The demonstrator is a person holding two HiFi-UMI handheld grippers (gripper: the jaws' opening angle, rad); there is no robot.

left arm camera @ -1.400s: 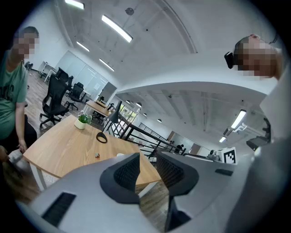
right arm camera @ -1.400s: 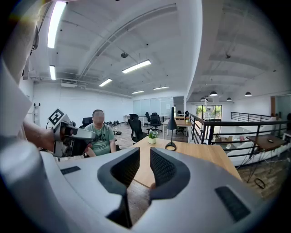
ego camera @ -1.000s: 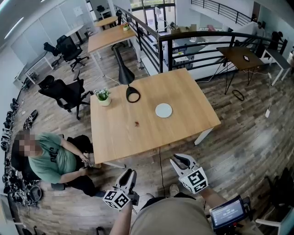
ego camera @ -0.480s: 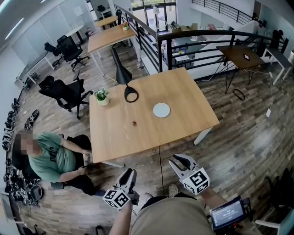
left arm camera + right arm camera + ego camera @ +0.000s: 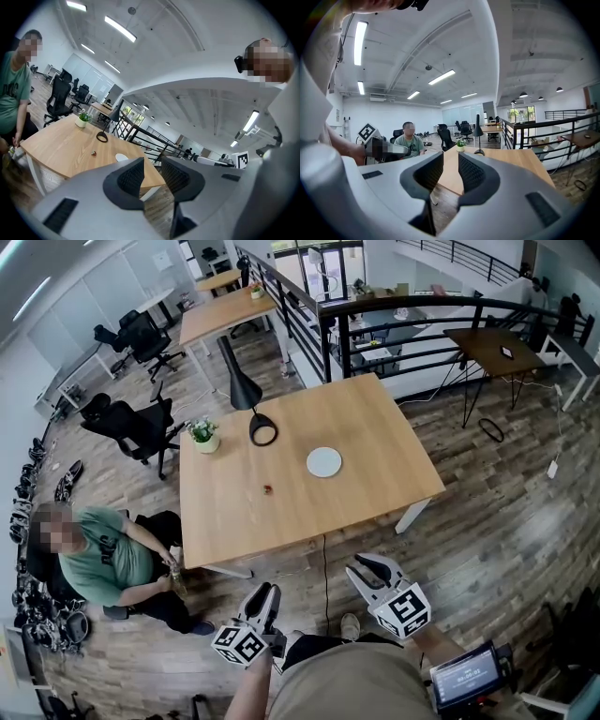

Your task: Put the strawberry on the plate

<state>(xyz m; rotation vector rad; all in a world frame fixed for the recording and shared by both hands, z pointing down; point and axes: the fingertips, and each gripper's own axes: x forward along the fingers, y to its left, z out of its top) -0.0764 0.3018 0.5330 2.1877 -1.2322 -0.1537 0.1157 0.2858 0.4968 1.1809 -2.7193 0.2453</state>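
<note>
A small red strawberry (image 5: 267, 488) lies on the wooden table (image 5: 375, 427), left of a round white plate (image 5: 323, 462). The left gripper view also shows the strawberry (image 5: 93, 153) and the plate (image 5: 122, 157) far ahead. My left gripper (image 5: 265, 594) and my right gripper (image 5: 366, 568) hang over the floor, short of the table's near edge. The jaws of the left gripper (image 5: 152, 171) stand close together with nothing between them. The right gripper (image 5: 451, 166) is likewise shut and empty.
A black desk lamp (image 5: 262, 430) and a small potted plant (image 5: 202, 435) stand at the table's far left. A person in a green shirt (image 5: 103, 563) sits on the floor left of the table. Black railings (image 5: 403, 324) and office chairs (image 5: 131, 427) lie beyond.
The table has slid slightly up and left in the head view as both grippers drift a little towards it. Strawberry and plate have not moved. The jaws look unchanged.
</note>
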